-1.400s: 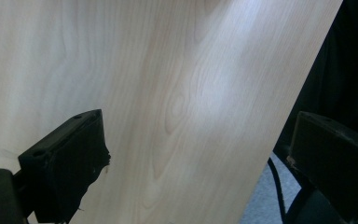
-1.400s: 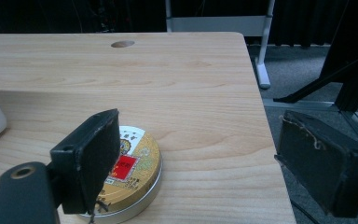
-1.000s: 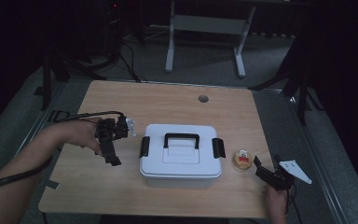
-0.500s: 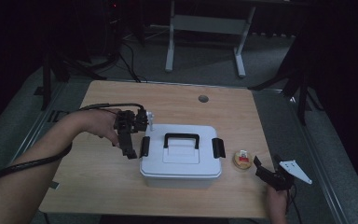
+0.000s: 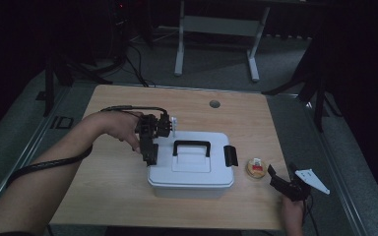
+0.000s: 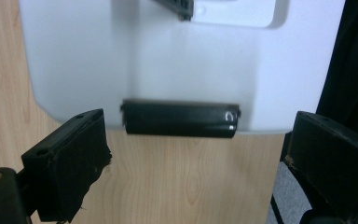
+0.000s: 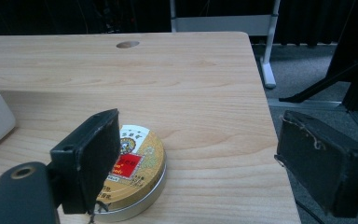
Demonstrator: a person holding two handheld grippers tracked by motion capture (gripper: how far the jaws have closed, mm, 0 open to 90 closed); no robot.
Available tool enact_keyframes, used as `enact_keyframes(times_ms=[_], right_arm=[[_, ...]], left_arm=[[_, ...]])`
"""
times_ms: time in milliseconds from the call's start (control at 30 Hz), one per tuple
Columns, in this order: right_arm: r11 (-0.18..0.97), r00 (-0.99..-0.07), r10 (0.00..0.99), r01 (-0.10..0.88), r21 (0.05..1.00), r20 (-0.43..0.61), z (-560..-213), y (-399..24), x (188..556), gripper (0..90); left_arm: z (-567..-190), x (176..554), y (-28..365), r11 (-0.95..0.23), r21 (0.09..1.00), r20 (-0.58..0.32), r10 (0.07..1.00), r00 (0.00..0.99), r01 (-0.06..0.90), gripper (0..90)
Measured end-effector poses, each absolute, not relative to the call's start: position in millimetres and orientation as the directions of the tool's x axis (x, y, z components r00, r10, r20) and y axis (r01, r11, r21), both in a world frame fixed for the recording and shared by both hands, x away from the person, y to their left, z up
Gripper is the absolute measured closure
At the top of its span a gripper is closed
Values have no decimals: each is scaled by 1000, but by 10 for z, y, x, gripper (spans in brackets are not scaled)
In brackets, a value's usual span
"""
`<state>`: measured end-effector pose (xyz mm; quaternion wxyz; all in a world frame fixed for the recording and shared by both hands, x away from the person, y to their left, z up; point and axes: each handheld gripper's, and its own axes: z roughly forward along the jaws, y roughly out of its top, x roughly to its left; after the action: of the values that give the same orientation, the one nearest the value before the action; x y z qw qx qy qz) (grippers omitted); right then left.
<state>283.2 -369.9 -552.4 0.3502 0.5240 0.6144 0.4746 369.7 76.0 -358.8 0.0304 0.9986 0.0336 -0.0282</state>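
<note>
A white lidded box (image 5: 192, 167) with a black handle (image 5: 191, 146) sits mid-table. My left gripper (image 5: 149, 149) hovers over the box's left end, pointing down. In the left gripper view its jaws stand open (image 6: 198, 140) on either side of the black latch (image 6: 181, 119) on the box (image 6: 168, 60), without touching it. A second latch (image 5: 230, 155) is on the box's right end. A round gold tin (image 5: 256, 168) lies to the right of the box. My right gripper (image 5: 278, 180) rests open near the front right corner, and the tin (image 7: 133, 172) lies just beyond its left jaw.
The wooden table (image 5: 128, 196) has a cable hole (image 5: 214, 104) near its far edge. A metal stand (image 5: 216, 29) and cables are on the floor beyond. The table's right edge (image 7: 261, 93) is close to my right gripper.
My left gripper has moved right and slightly away from the person, from the open table onto the box's left latch. The right gripper has stayed still.
</note>
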Motion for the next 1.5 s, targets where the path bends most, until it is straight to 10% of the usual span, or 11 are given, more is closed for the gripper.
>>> enact_keyframes(times_ms=[833,1500], right_arm=[[-15,-222,971,311,950,89,-5525,-3720,2825,131],[-13,-230,969,312,950,89,-5525,-3719,2826,131]], left_arm=[[-3629,3883,200,-998,44,-70,39,997,42,191],[-3708,3853,90,-999,-9,-119,47,992,46,726]])
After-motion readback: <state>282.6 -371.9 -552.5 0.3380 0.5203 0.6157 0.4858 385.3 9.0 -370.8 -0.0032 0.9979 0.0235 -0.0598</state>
